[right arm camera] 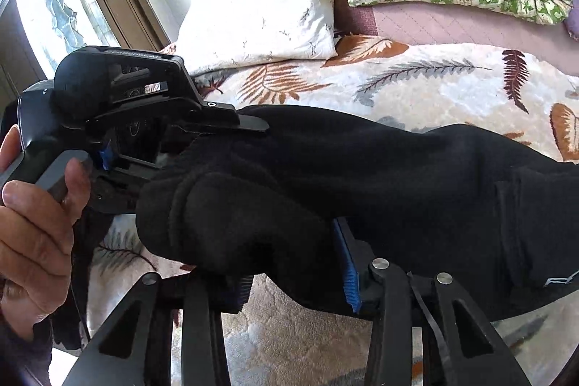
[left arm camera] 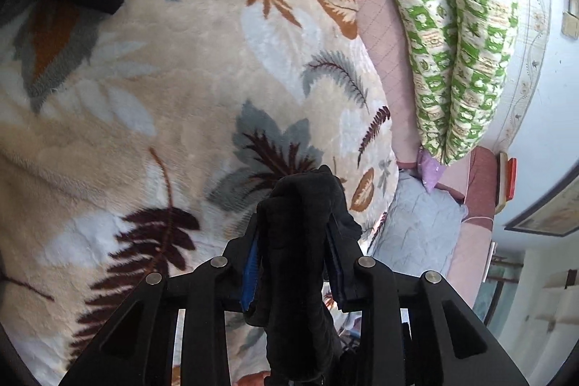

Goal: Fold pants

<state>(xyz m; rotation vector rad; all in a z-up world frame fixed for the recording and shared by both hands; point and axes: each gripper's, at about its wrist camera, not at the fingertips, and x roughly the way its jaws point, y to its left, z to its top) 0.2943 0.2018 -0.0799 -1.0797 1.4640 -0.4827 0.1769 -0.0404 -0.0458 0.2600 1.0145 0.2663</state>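
Black pants point(left arm camera: 300, 241) bunched between the left gripper point(left arm camera: 295, 234) jaws, pads pinching a thick wad. Right gripper point(right arm camera: 293, 263) jaws clamp another fold (blue pad point(right arm camera: 349, 272) visible). Pants point(right arm camera: 362, 176) span both grips above the leaf-print blanket point(right arm camera: 434, 85), long axis 9-to-3 o'clock in the right view. Left gripper point(right arm camera: 137, 118) holds the 9 o'clock end, person's hand point(right arm camera: 32, 223) behind it. Remaining fabric trails to 3 o'clock, nearer the right gripper.

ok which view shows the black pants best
The right wrist view: the black pants stretch across the frame over the leaf-print blanket, pinched by the left gripper and the right gripper. The left wrist view shows only a bunched fold between its pads, plus dark cloth in the top left corner.
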